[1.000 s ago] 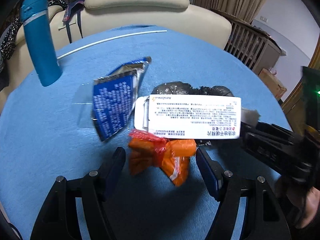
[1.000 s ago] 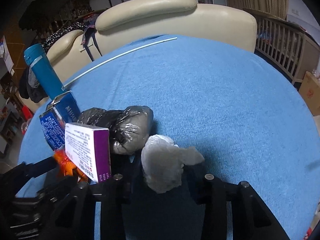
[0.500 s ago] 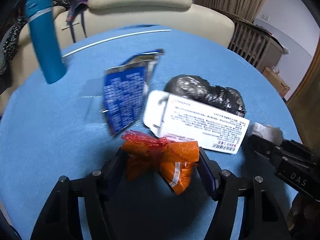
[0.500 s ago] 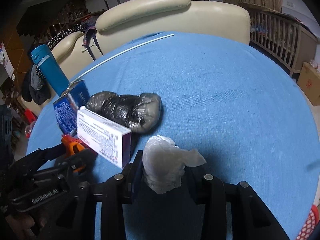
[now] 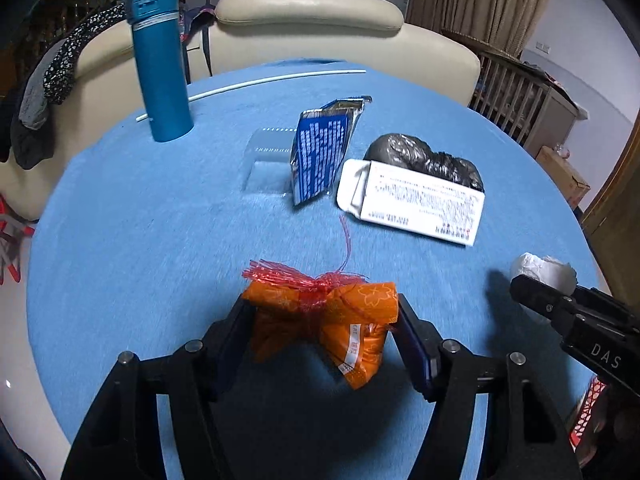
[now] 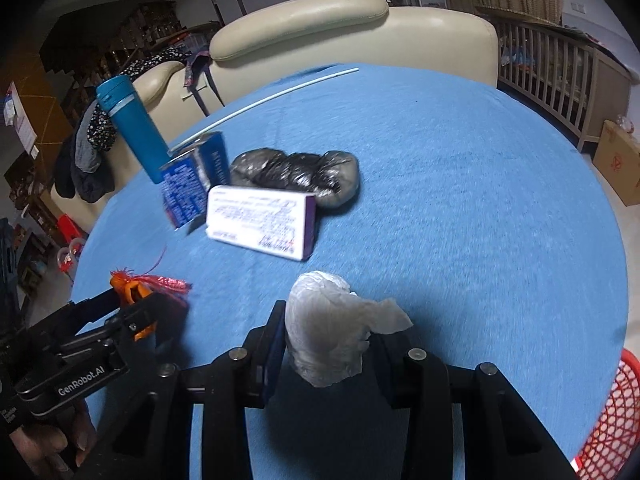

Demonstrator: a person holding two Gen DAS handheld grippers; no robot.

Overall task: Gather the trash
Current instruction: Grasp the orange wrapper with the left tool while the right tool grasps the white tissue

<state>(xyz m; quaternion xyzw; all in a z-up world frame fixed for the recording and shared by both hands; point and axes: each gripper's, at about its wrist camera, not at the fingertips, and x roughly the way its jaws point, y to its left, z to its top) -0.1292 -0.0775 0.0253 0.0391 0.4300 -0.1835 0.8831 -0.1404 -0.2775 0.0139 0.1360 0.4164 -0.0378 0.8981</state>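
- Two sets of black tongs work over a round table [image 5: 120, 208] covered in blue cloth; both wrist views are slightly blurred.
- Left tongs [image 5: 324, 320]: jaws have just been closing and now clamp an orange plastic wrapper bundle tied with red mesh netting [image 5: 332, 316], one pad on each side. Bundle sits near the table's front edge; whether it is lifted clear of the cloth I cannot tell.
- Right tongs [image 6: 324, 340]: jaws drawn together on a crumpled grey-white plastic wad [image 6: 332, 328], which sticks up above the fingers.
- Several more scraps lie mid-table: a blue and silver foil snack pouch [image 5: 320, 148] standing tilted, a flat white medicine carton with a purple end [image 6: 260, 220] just in front of it, and a crumpled black plastic bag [image 6: 296, 172] touching the carton's far side.
- One clear plastic tray [image 5: 268, 160], faint, lies just beside the pouch.
- One tall teal flask with a silver band [image 5: 160, 64] stands upright near the table's far left edge, well apart from the scraps.
- One thin white rod [image 5: 256, 82] lies across the far side of the cloth.
- Room: cream leather sofa [image 5: 312, 28] behind the table with dark clothing draped on its left arm; brown curtains and a wooden railing to the right; a cardboard box [image 6: 616, 160] on the floor.
- One red mesh basket [image 6: 608, 416] shows at the lower right edge of the right wrist view, beside the table.
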